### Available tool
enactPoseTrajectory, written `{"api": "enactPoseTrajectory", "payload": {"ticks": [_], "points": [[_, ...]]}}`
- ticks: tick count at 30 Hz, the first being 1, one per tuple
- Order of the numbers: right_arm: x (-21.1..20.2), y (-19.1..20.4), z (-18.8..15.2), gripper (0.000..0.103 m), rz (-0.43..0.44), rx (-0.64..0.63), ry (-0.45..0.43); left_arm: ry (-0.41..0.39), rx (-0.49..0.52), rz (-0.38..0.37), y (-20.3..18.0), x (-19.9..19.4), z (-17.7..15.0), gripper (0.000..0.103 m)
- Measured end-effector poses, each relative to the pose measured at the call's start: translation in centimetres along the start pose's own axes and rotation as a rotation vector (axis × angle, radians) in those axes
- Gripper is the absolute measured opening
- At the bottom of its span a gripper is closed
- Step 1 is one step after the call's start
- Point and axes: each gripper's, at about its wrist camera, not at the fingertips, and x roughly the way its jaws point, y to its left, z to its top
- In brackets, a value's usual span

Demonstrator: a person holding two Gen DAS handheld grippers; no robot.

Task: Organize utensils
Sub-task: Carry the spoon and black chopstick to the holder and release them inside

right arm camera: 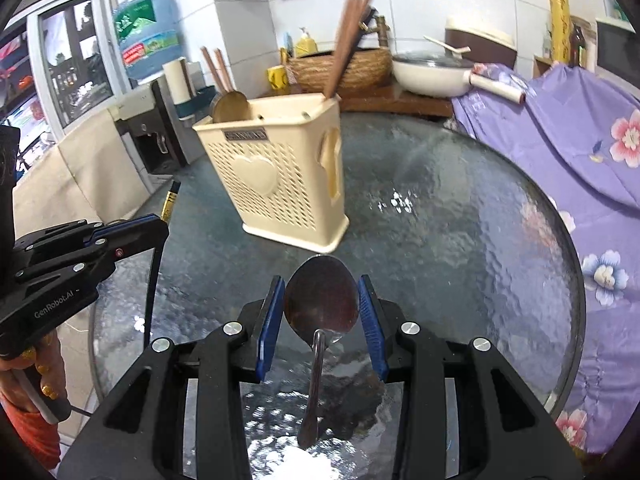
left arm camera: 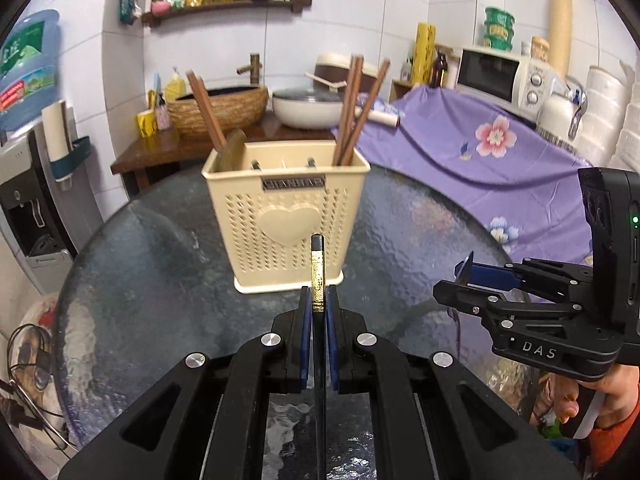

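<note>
A cream perforated utensil holder (left arm camera: 286, 216) (right arm camera: 276, 176) stands upright on the round glass table (left arm camera: 160, 260). It holds brown chopsticks (left arm camera: 352, 112) and a wooden spoon (right arm camera: 230, 106). My left gripper (left arm camera: 319, 294) is shut on a black chopstick (left arm camera: 317, 268) with a gold band, lifted in front of the holder. The right wrist view shows that left gripper (right arm camera: 162, 226) at the left. My right gripper (right arm camera: 321, 282) is shut on the bowl of a metal spoon (right arm camera: 320, 304), whose handle hangs down towards the camera. In the left wrist view the right gripper (left arm camera: 456, 280) hovers at the right.
A purple floral cloth (left arm camera: 480, 140) covers the surface to the right, with a microwave (left arm camera: 500, 76) on it. Behind the holder a wooden counter carries a woven basin (left arm camera: 218, 106) and a white pot (left arm camera: 308, 108). A water dispenser (right arm camera: 148, 40) stands at the left.
</note>
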Motion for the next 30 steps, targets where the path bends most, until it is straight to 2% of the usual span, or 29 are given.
{"api": "enactPoseTrajectory", "payload": {"ticks": [17,30], "points": [[-2.4,2.2,4.7,0.038,0.08,-0.052,-0.065,-0.115,-0.035,-0.013,2.0,-4.5,2.8,0.007],[-3.2,3.0,8.7,0.038,0.084,-0.085,-0.094,-0.175,-0.011,-0.033,1.9,-5.9,6.9,0.007]]}}
